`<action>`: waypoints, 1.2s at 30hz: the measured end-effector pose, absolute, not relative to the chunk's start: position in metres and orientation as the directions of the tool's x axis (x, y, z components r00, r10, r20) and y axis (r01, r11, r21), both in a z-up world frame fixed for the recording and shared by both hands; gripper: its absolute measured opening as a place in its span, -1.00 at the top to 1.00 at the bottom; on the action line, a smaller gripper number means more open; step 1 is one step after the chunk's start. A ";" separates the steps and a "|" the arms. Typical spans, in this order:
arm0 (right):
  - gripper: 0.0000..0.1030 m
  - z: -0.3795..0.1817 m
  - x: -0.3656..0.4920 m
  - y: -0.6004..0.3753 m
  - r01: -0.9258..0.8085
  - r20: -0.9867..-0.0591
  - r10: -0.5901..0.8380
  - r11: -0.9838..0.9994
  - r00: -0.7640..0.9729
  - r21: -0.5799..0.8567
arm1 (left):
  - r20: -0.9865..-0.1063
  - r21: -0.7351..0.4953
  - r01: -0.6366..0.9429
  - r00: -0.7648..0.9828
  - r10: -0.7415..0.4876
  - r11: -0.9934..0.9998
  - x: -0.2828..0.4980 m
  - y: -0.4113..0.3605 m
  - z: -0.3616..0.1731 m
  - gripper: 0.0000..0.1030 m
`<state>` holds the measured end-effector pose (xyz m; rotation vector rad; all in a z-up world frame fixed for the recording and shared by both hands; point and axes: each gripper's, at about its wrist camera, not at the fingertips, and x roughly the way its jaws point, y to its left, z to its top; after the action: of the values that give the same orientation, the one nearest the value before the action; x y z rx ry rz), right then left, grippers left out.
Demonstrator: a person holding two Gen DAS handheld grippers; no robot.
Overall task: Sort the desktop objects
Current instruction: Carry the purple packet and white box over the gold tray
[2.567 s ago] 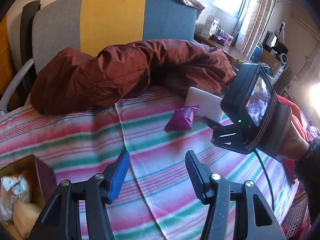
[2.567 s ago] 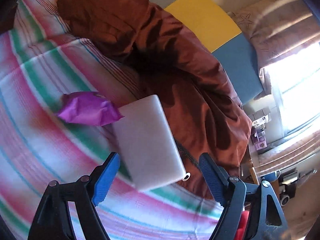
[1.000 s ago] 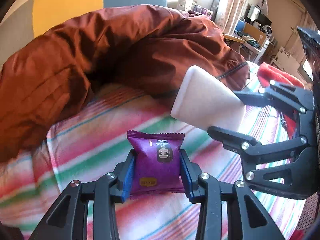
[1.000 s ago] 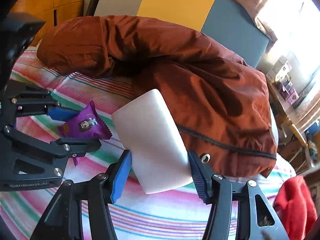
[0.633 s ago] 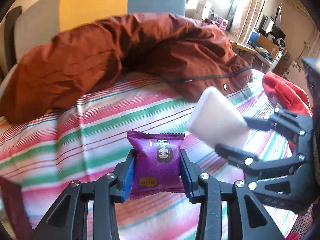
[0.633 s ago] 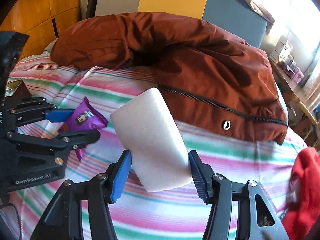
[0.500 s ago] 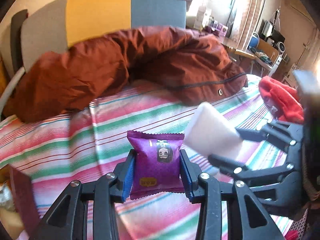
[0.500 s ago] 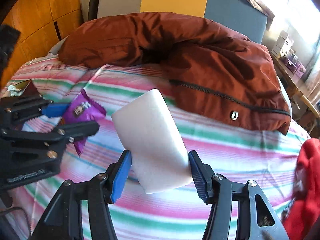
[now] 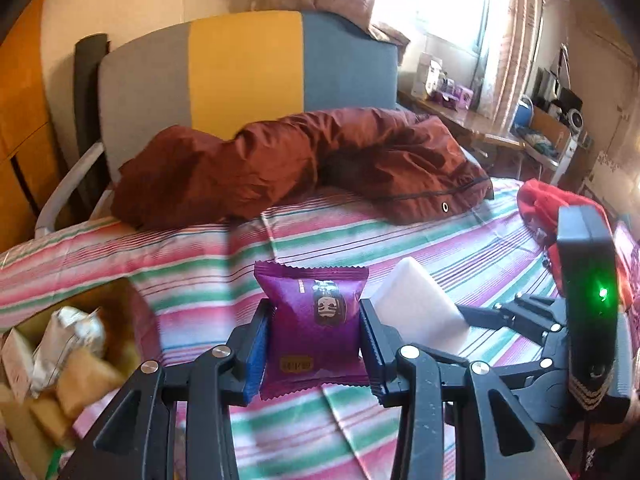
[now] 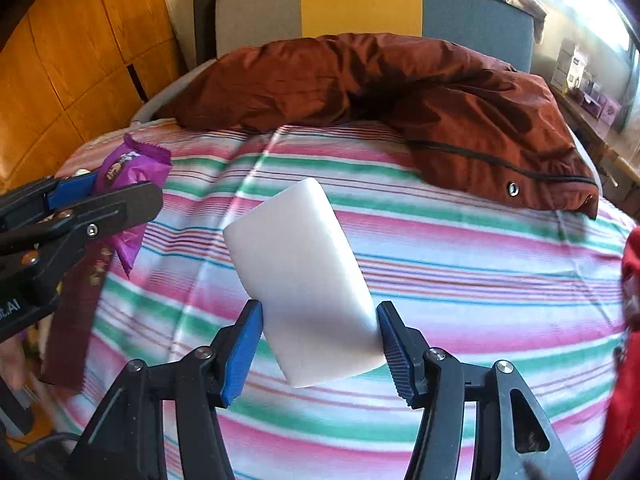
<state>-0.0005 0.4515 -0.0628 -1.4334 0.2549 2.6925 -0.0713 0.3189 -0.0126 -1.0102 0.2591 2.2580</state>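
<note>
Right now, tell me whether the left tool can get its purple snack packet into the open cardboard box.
Probably yes. The left tool is shut on the purple snack packet, and the open cardboard box sits just to its left, nothing between.

text: ".AI" | on: left gripper (image 10: pixel 76 216) body | rest: illegible

Probably a home bedroom: striped bedsheet (image 9: pixel 400 240), padded headboard (image 9: pixel 240 72), curtained window (image 9: pixel 460 0), cluttered desk (image 9: pixel 500 132).

Brown jacket (image 10: pixel 400 92) blocks the bedspread's (image 10: pixel 460 264) far edge; middle lies open.
</note>
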 end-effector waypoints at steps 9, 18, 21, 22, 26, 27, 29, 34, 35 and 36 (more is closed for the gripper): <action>-0.14 -0.054 0.010 0.415 -0.121 -0.810 -0.060 -0.980 -0.583 0.160 | -0.702 -0.084 -0.576 -0.545 0.459 -0.813 -0.056 0.274 -0.001 0.20; -0.15 -0.047 0.018 0.376 -0.087 -0.789 -0.104 -0.977 -0.605 0.195 | -0.691 -0.085 -0.531 -0.578 0.434 -0.843 -0.046 0.232 0.004 0.20; -0.15 -0.043 0.021 0.366 -0.082 -0.778 -0.122 -0.972 -0.617 0.218 | -0.690 -0.087 -0.514 -0.587 0.424 -0.853 -0.043 0.218 0.004 0.20; -0.15 -0.042 0.022 0.362 -0.081 -0.773 -0.130 -0.970 -0.620 0.228 | -0.690 -0.090 -0.509 -0.589 0.422 -0.856 -0.043 0.214 0.004 0.20; -0.15 -0.039 0.026 0.348 -0.072 -0.764 -0.150 -0.966 -0.627 0.249 | -0.694 -0.100 -0.483 -0.592 0.409 -0.870 -0.041 0.195 0.001 0.20; -0.16 -0.039 0.027 0.344 -0.069 -0.763 -0.155 -0.965 -0.628 0.253 | -0.695 -0.102 -0.477 -0.594 0.405 -0.873 -0.041 0.190 0.000 0.20; -0.16 -0.039 0.029 0.338 -0.064 -0.760 -0.165 -0.963 -0.629 0.261 | -0.698 -0.107 -0.465 -0.595 0.399 -0.879 -0.039 0.182 -0.002 0.20; -0.16 -0.039 0.034 0.320 -0.047 -0.756 -0.185 -0.961 -0.628 0.274 | -0.702 -0.115 -0.443 -0.597 0.388 -0.889 -0.036 0.164 -0.007 0.20; -0.16 -0.039 0.034 0.317 -0.045 -0.755 -0.187 -0.960 -0.628 0.275 | -0.703 -0.119 -0.437 -0.597 0.386 -0.891 -0.035 0.159 -0.008 0.20; -0.16 -0.039 0.035 0.315 -0.042 -0.754 -0.191 -0.960 -0.628 0.278 | -0.704 -0.118 -0.434 -0.598 0.383 -0.893 -0.034 0.156 -0.008 0.20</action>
<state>0.0347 0.3149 -0.0391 -1.3856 0.4386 2.8792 -0.0342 0.1563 -0.0082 -1.0612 0.0900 2.4597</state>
